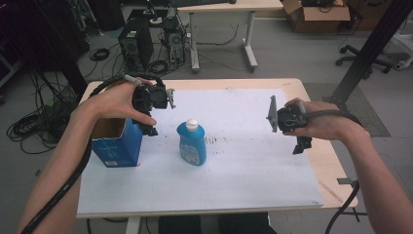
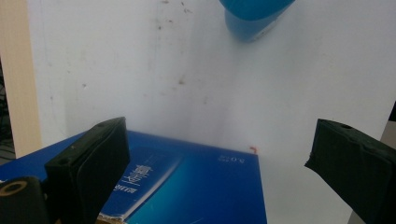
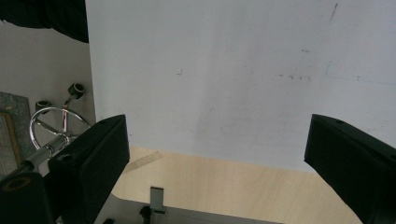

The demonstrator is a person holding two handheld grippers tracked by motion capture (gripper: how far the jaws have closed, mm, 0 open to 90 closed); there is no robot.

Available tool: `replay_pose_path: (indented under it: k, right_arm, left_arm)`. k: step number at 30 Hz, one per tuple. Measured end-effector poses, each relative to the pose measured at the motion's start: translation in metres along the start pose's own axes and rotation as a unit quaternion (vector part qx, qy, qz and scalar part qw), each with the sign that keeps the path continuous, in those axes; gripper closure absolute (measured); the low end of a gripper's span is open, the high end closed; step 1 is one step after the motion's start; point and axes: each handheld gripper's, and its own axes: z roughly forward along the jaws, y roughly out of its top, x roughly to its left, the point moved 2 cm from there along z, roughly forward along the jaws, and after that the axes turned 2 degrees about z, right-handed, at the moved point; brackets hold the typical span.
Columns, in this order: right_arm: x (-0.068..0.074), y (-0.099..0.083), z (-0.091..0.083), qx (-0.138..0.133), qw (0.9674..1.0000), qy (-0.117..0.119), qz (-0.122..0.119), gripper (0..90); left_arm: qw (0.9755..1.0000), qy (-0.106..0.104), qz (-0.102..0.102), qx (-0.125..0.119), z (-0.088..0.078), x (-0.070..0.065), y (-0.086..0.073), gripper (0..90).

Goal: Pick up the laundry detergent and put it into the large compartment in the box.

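A blue bottle (image 1: 191, 145) with a white cap stands upright near the middle of the white sheet (image 1: 253, 161). Left of it stands an open-topped blue box (image 1: 117, 145). My left gripper (image 1: 149, 127) hangs just above the box's right side, jaws pointing down. In the left gripper view it is open (image 2: 219, 140), over the blue box (image 2: 187, 186), with the bottle (image 2: 254, 16) farther off. My right gripper (image 1: 302, 145) is held above the sheet's right edge. It is open (image 3: 215, 135) with nothing between its jaws, over white sheet (image 3: 224, 70) and bare wood.
The wooden table (image 1: 321, 161) has a strip of tape (image 1: 331, 191) near its right front corner. Beyond it, the floor holds computer towers (image 1: 135, 45), cables (image 1: 29, 124), a second desk (image 1: 221, 7), a cardboard box (image 1: 316, 13) and an office chair base (image 1: 363, 61).
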Motion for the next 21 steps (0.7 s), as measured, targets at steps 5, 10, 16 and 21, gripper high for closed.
replay_pose_path:
  k: [5,10,16,21]
  right_arm:
    - [0.0005,-0.0001,0.0004,-0.003,1.0,-0.001,-0.001,6.4]
    - [0.0021,-0.0015,0.0013,-0.003,1.0,0.0,0.001,6.4]
    - [0.0027,-0.0034,0.0017,-0.003,1.0,-0.001,0.003,6.4]
    - [0.003,-0.0025,0.0027,-0.003,1.0,-0.001,0.002,6.4]
  left_arm:
    - [1.0,-0.001,-0.002,-0.002,0.0005,0.001,0.0003,5.3]
    - [0.9999,-0.002,-0.004,-0.015,0.0037,0.0026,-0.0011,5.2]
    - [0.9999,-0.004,0.001,-0.016,0.0042,0.0028,0.0002,5.0]
    - [0.9998,-0.004,0.01,-0.016,0.0029,0.0033,0.0032,5.0]
